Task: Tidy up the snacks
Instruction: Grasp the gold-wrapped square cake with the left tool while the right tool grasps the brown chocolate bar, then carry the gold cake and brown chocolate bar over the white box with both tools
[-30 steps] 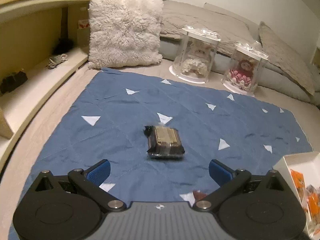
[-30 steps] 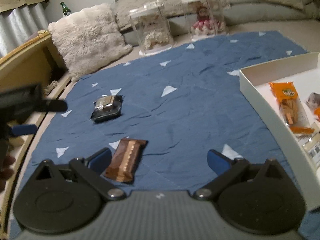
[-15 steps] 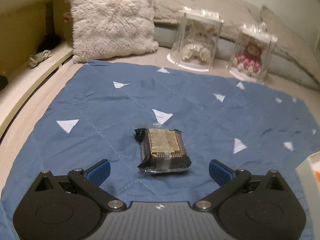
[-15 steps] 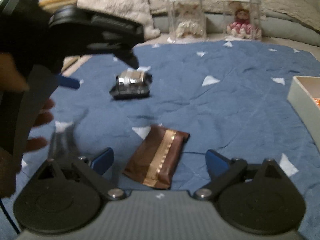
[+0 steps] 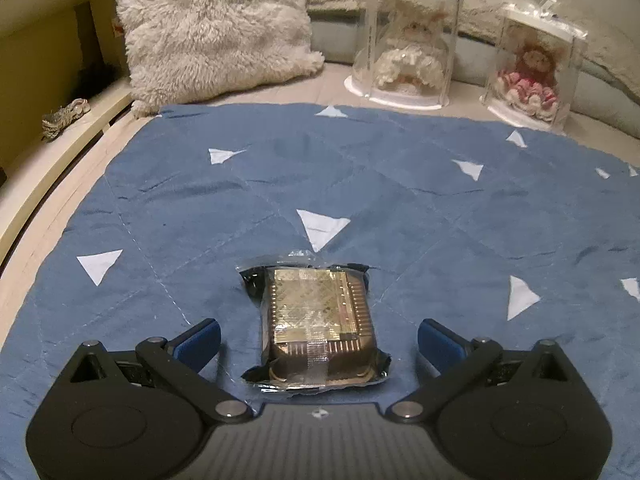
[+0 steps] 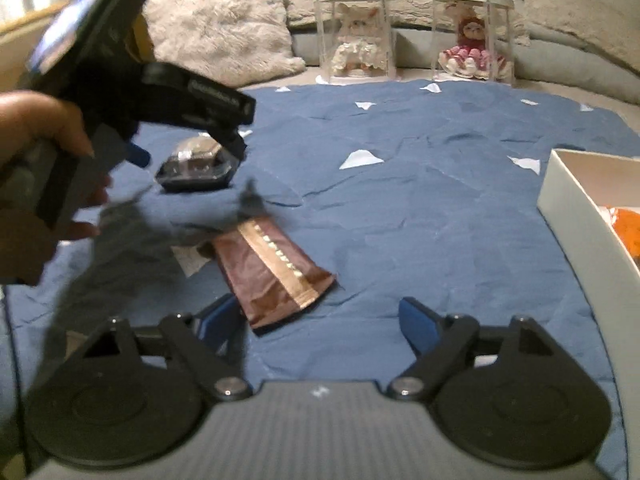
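On the blue cloth [image 5: 400, 200], left gripper [image 5: 318, 334] spread astride the foil pack [image 5: 318, 320]; right gripper [image 6: 320, 320], jaws narrowing but clear, nears the brown bar [image 6: 272, 272]. Risk: slick wrappers slipping.

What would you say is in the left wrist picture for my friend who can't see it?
An open tool hangs low over a dark snack pack lying between its blue fingertips on a blue cloth with white triangles. Behind the cloth sit a fluffy pillow and two clear cases with dolls inside.
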